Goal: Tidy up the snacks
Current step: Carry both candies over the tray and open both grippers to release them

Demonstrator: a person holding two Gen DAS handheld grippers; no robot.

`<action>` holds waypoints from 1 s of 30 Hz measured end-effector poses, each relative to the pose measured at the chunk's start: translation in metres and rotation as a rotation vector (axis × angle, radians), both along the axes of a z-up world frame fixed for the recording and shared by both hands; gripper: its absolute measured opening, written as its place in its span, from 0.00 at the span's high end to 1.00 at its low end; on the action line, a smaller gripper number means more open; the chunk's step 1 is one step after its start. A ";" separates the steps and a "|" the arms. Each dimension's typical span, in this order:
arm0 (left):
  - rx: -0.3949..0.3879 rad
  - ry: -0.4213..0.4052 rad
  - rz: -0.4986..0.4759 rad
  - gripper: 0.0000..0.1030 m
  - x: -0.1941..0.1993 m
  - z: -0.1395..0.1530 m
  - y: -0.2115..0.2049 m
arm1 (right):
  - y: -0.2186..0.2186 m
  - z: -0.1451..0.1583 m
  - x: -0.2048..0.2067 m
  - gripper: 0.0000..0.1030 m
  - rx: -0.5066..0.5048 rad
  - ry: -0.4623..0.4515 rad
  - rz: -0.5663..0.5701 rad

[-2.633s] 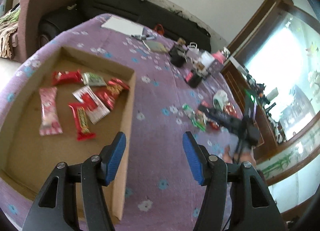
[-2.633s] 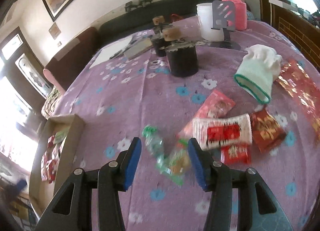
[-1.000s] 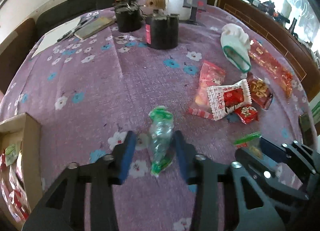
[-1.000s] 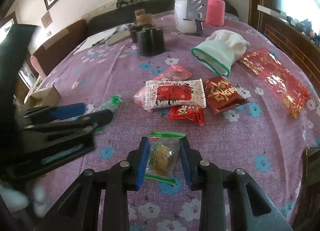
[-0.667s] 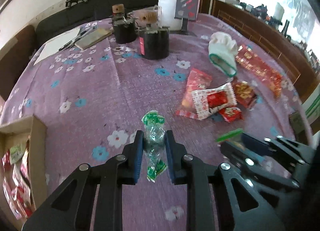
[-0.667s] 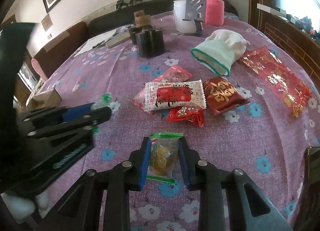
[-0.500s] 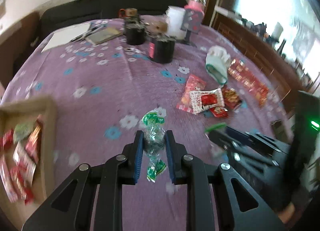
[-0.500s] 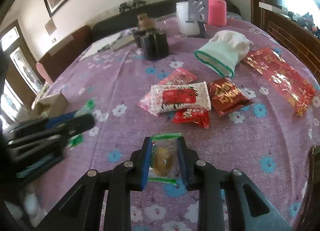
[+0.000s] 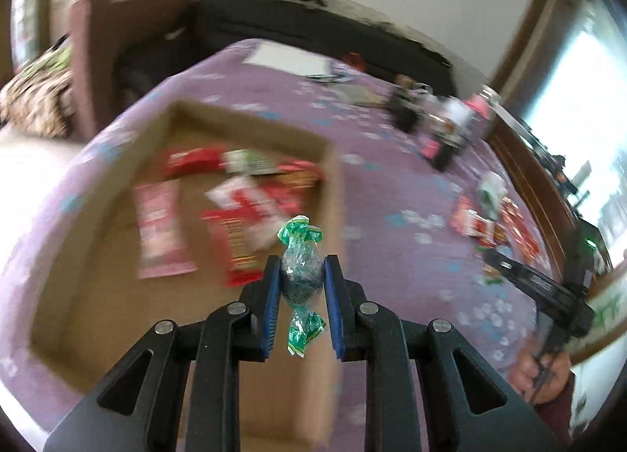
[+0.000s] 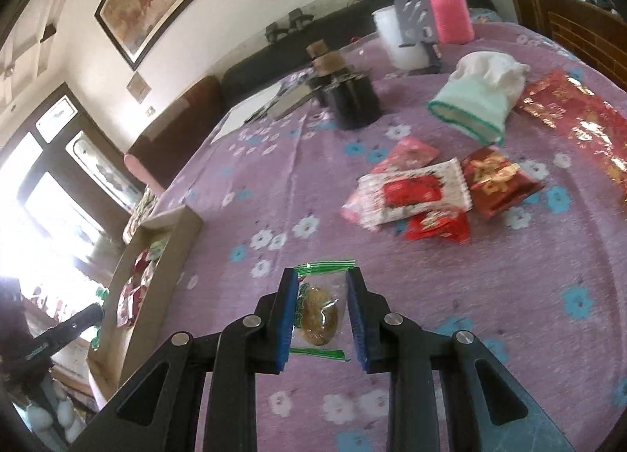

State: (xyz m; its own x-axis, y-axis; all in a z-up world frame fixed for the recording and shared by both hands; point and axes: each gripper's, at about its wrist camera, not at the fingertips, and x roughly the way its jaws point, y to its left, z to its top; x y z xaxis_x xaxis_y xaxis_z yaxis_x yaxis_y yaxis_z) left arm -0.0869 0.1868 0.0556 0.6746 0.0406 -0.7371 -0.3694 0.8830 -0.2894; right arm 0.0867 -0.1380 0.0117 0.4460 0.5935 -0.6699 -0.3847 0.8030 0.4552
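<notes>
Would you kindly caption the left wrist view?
Left claw shut on green-wrapped candy above the cardboard box of snacks.

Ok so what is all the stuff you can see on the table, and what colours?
Twist-wrapped candy: one, green and clear, in the left gripper.
Clear packet: one, green-edged with a brown snack, in the right gripper.
Cardboard box: one, brown, on the table, holding several red, pink and white snack packets.
Loose snack packets: about five, red and white, piled on the table.
Knit hat: one, white and mint, behind the pile.
Black holder: one, mid-table.
Pink bottle: one, far edge.
Tablecloth: purple, flowered.
Left gripper: black with blue pads, shut.
Right gripper: same, shut.
Hand: one, holding the right gripper.
</notes>
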 end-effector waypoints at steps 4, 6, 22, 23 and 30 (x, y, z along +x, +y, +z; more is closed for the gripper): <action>-0.022 0.040 0.071 0.82 -0.012 -0.013 0.036 | 0.039 0.020 -0.022 0.75 -0.018 -0.020 0.095; -0.014 0.073 0.083 0.82 -0.010 -0.019 0.048 | 0.063 0.030 -0.030 0.75 -0.025 -0.034 0.151; -0.029 0.174 0.099 0.81 0.036 -0.042 0.098 | 0.234 0.031 -0.076 0.76 -0.155 -0.051 0.440; -0.033 0.177 0.101 0.81 0.040 -0.042 0.100 | 0.240 0.029 -0.077 0.76 -0.164 -0.050 0.448; -0.100 0.156 0.127 0.81 0.035 -0.040 0.113 | 0.264 0.020 -0.091 0.76 -0.198 -0.032 0.512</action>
